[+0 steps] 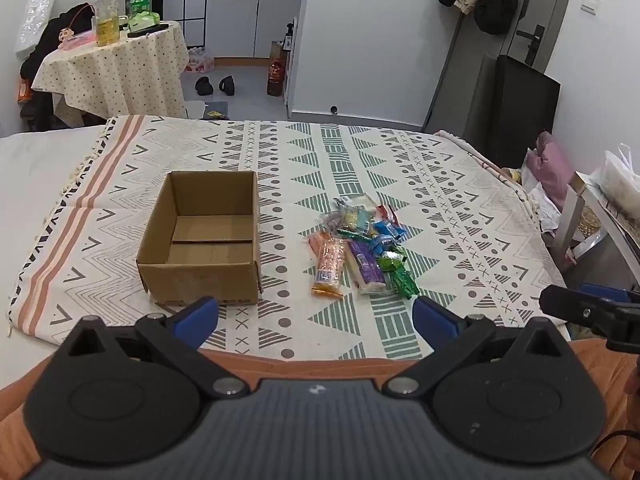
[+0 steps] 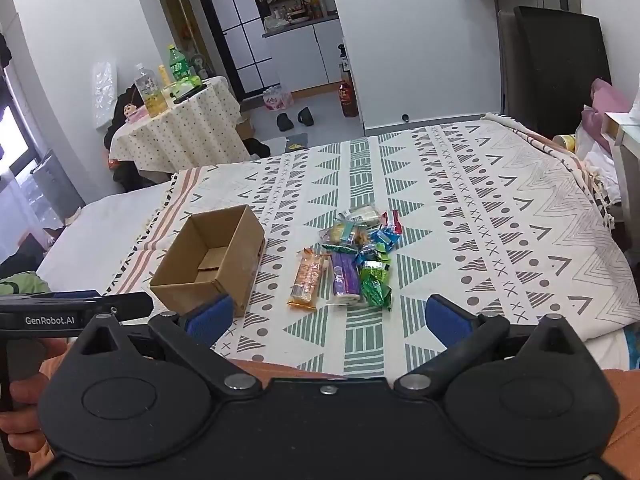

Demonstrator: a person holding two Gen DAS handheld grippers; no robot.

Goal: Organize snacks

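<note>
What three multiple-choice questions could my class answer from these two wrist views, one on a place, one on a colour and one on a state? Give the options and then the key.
1. Where does the pile of snacks lie relative to the cardboard box, seen from the left wrist view?
A. Inside it
B. To its right, on the patterned cloth
C. Behind it, on the round table

2. What colour are the fingertips of the left gripper?
A. Blue
B. Red
C. Yellow

3. What state is the box in?
A. Taped shut
B. Open and full of snacks
C. Open and empty

Key: 1 B, the packets sit apart from the box on the cloth. 2 A, both pads show blue. 3 C, its bare cardboard floor is visible in both views.
</note>
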